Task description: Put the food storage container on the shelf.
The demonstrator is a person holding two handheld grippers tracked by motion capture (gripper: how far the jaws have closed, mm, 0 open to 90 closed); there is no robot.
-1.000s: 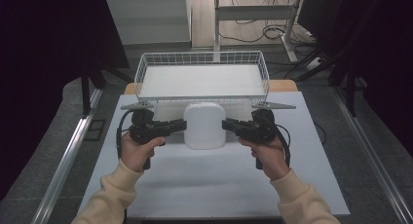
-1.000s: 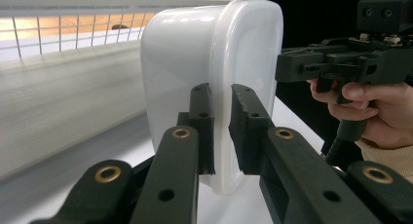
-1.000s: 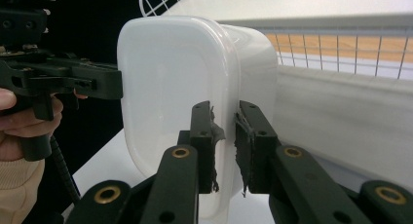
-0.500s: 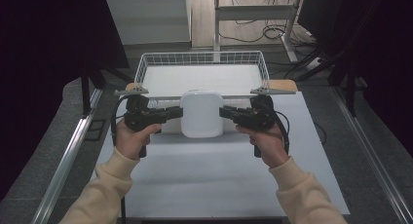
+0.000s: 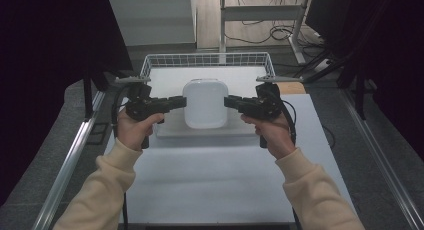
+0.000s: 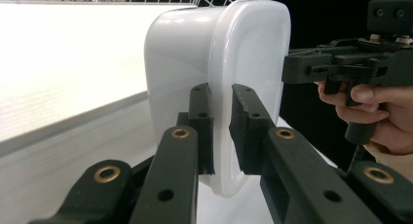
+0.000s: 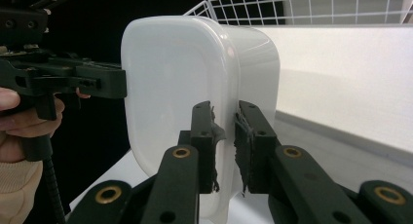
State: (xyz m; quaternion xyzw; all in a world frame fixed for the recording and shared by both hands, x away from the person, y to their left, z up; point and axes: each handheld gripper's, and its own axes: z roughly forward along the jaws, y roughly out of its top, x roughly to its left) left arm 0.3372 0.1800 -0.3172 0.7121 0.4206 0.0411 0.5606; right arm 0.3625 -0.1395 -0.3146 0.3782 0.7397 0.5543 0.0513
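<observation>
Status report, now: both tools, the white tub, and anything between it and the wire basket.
Left tool and right tool both clamped on white tub rim. Tub off the table, over basket front edge. Nothing in the way.

White lidded tub [image 5: 205,103], gripped both sides

A lab or recording room is suggested rather than a home. A white counter [image 5: 210,185] is set on grey carpet-like flooring [image 5: 385,115], and metal rails [image 5: 67,170] are run along both of its sides. Black curtains [image 5: 45,65] are hung to the left and right, so the working area is closed off. Behind the counter, loose cables [image 5: 280,32] are strewn on a wooden floor beneath a metal table frame [image 5: 260,12]. A wire basket [image 5: 207,60] is placed at the counter's far edge.
</observation>
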